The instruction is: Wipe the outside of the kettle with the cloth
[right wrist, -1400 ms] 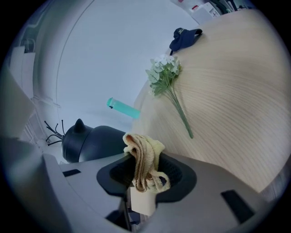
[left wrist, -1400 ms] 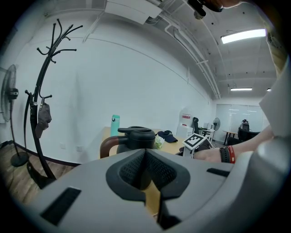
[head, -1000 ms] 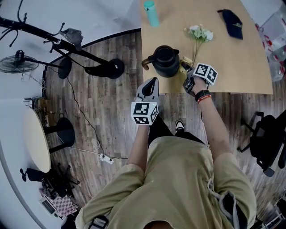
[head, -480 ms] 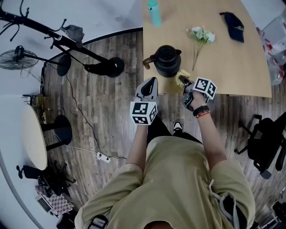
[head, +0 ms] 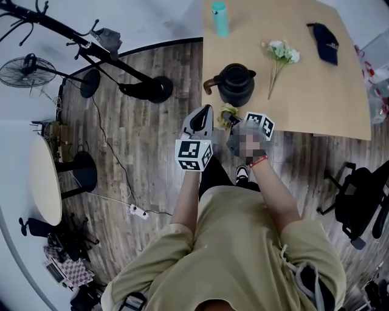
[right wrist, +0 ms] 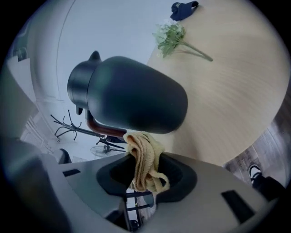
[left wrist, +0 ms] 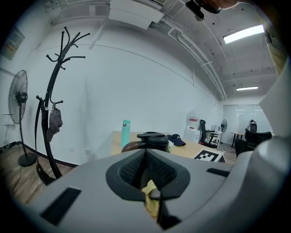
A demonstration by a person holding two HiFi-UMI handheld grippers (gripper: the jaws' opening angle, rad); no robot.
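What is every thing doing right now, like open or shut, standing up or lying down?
kettle: upright on the table, lid on.
cloth: bunched, pinched in the right gripper, close by the kettle.
right gripper: shut on the cloth.
left gripper: jaws together.
bottle: upright, cap on.
flowers: lying flat.
cap: lying flat.

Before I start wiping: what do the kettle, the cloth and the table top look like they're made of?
Kettle: dark matte body with soft, dull highlights, likely coated metal or plastic; can't tell which. Cloth: pale yellow, looped weave, limp folds, probably terry or microfibre. Table: light wood-grain top, smooth; laminate or veneer.
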